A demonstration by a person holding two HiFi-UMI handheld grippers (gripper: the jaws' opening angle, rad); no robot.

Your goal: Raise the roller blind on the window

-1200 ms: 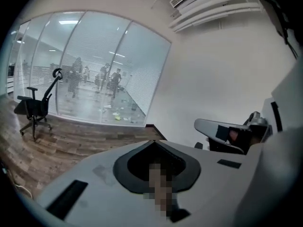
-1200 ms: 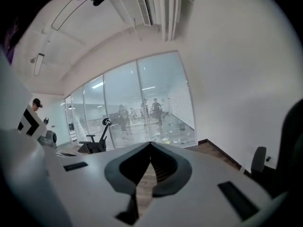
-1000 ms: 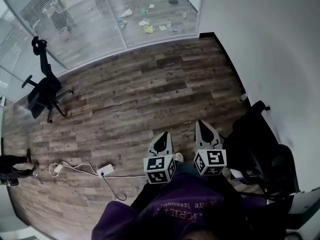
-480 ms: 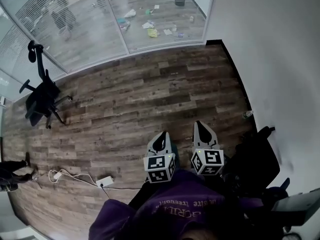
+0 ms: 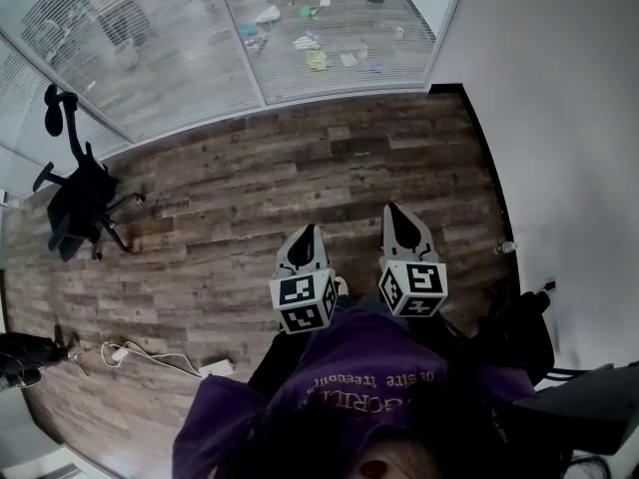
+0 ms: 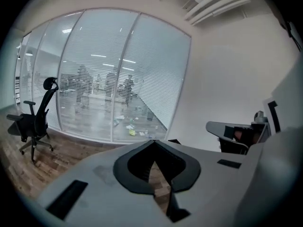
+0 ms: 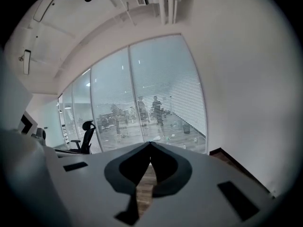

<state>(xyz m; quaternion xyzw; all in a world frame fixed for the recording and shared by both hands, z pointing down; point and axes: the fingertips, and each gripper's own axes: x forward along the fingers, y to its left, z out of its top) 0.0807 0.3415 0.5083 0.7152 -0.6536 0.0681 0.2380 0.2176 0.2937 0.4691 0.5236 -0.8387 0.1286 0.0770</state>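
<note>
While their jaws sit together, empty, the grey left gripper (image 5: 304,234) and right gripper (image 5: 397,214) face the far white slatted blind (image 5: 334,23). Neither is clearly nearer.

The blind (image 6: 154,74) is down over the window (image 5: 170,58), a tall glazed wall split into panes by pale upright posts. It shows as fine, close, level stripes of pale grey, hanging flat and straight over each pane from the top of the glass to the bottom rail at the wooden floor (image 5: 300,178). It can be seen through: a dim room beyond, with standing figures and scraps on its floor, shows between the stripes. The rightmost covered pane ends at the white wall (image 5: 559,118). In the head view the window runs along the top edge and slants away to the left
</note>
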